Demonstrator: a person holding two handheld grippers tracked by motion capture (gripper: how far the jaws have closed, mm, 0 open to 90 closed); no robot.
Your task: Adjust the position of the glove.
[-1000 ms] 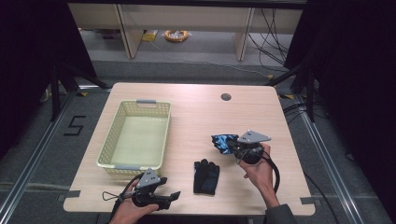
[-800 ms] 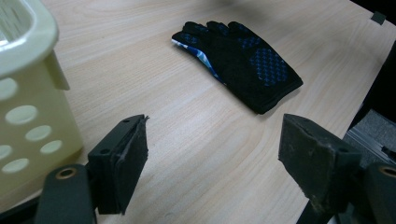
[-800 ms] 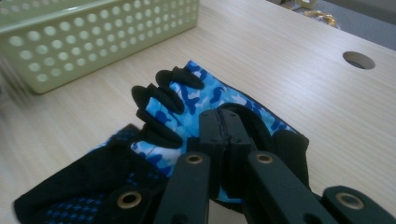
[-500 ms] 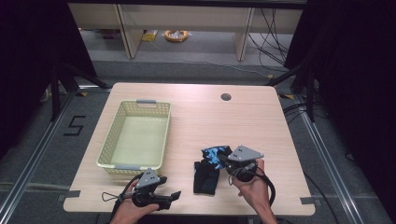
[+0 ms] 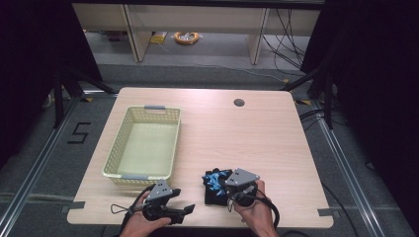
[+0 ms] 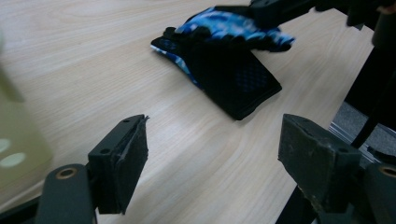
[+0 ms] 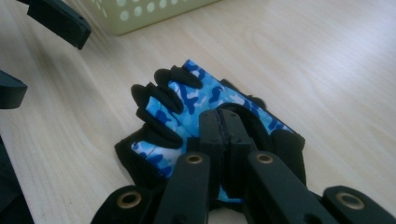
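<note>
Right tool (image 7: 219, 121) is clamping blue camo glove (image 7: 210, 100), laying it over black glove (image 6: 233, 74) on bench (image 5: 237, 138). Left tool (image 6: 215, 158) is idling open. Next likely: release or basket (image 5: 146, 143).

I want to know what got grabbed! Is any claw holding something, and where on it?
The right claw is shut on the blue camouflage glove, pinching its black cuff edge. The left claw is open, holding nothing.

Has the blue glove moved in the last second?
Yes. The right tool carried the blue glove toward the table's near edge, onto the black glove.
</note>
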